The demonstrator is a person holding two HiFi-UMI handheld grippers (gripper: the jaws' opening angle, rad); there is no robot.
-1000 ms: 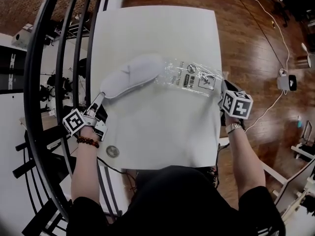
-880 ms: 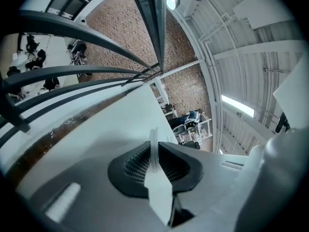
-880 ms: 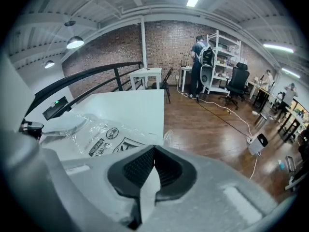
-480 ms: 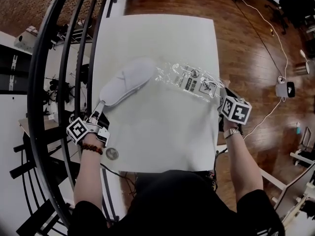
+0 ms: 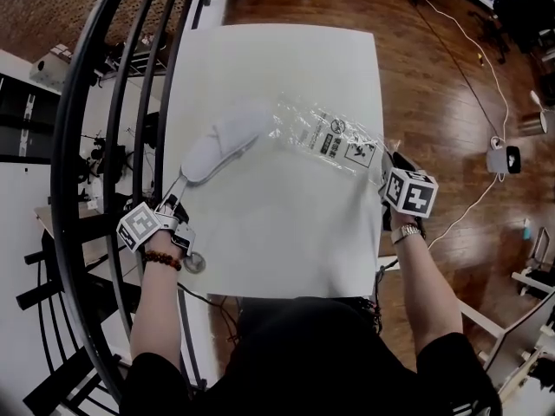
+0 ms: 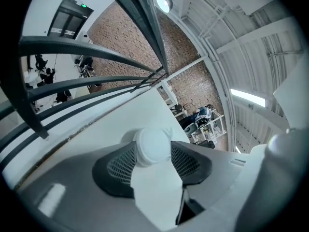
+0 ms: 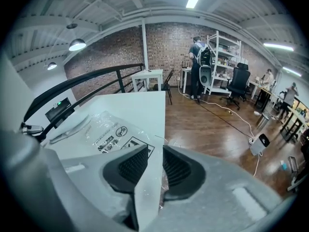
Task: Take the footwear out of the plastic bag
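A white slipper (image 5: 221, 139) lies on the white table (image 5: 277, 232), left of centre, its toe just at the mouth of the clear printed plastic bag (image 5: 328, 135). My left gripper (image 5: 176, 196) sits a little short of the slipper's heel. Its jaws have just been opening and stand wide, and in the left gripper view the rounded heel (image 6: 153, 145) shows ahead between my left gripper's (image 6: 153, 164) pads, not pressed. My right gripper (image 5: 387, 159) is at the bag's right corner. In the right gripper view my right gripper's (image 7: 155, 166) jaws have just been opening, with the bag's (image 7: 108, 129) thin edge loose in the gap.
A black curved railing (image 5: 113, 102) runs along the table's left side, close to my left hand. A small round disc (image 5: 196, 263) lies at the table's near left edge. Wooden floor (image 5: 451, 76) with a white cable lies to the right. A person (image 7: 197, 66) stands far off by shelves.
The slipper has slid left out of the bag. My left gripper drew back toward the near left and opened, letting the heel go. The right jaws parted on the bag corner.
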